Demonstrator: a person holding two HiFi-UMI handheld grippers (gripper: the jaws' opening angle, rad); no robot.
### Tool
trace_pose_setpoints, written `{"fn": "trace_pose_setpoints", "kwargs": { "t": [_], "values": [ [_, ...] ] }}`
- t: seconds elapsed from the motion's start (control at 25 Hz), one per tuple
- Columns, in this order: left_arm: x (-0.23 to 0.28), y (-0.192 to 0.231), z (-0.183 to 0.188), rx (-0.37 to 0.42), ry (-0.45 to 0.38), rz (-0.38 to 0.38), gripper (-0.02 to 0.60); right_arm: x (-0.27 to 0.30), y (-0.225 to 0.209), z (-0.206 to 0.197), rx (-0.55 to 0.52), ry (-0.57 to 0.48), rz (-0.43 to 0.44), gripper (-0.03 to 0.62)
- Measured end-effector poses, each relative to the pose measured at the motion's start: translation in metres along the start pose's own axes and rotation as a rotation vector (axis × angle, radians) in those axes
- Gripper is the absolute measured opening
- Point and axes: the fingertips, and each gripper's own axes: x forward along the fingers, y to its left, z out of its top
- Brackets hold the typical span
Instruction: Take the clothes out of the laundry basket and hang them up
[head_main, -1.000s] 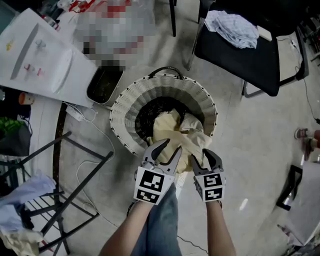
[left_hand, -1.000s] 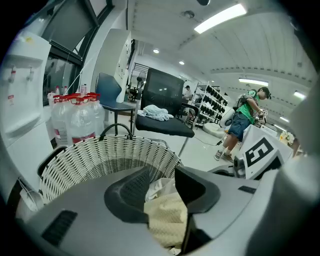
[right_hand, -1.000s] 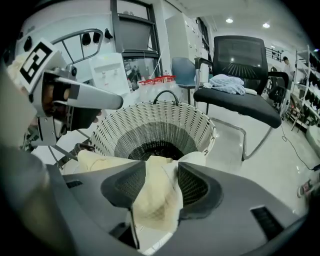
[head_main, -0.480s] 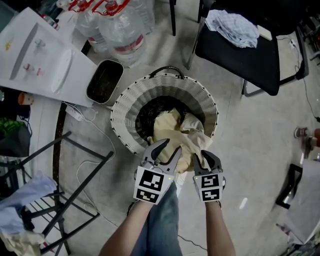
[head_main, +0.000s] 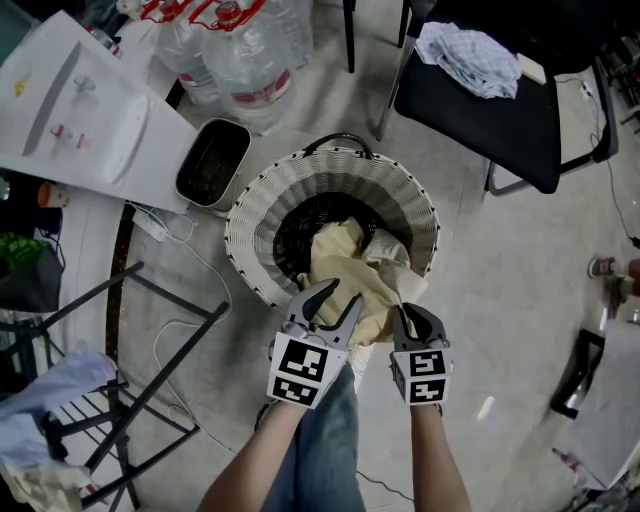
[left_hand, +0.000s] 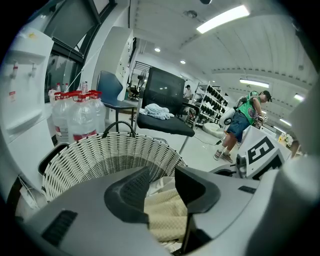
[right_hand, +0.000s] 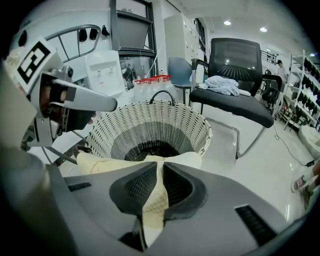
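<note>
Bottles of water (head_main: 240, 55) stand at far left, behind the woven laundry basket (head_main: 243, 225). We hold the left gripper (head_main: 330, 297) at the basket's near rim, its jaws half closed on a thick bunch of the cream cloth (head_main: 350, 265) that rises out of the basket. Just beside it, our right gripper (head_main: 413, 318) has just been closing and now pinches a thin fold of the same cloth. Further right, a black chair (head_main: 480, 110) bears a pale garment (head_main: 465, 55).
</note>
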Motion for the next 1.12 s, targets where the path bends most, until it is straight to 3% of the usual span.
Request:
{"fn": "trace_pose_setpoints", "kwargs": {
  "t": [0.48, 1.12],
  "values": [
    [-0.002, 0.01, 0.003, -0.014, 0.006, 0.007, 0.172, -0.019, 0.0, 0.027, 0.102, -0.114, 0.018, 0.04],
    [-0.019, 0.011, 0.036, -0.018, -0.017, 0.009, 0.172, -0.069, -0.001, 0.095, 0.102, -0.278, 0.006, 0.038]
  ]
}}
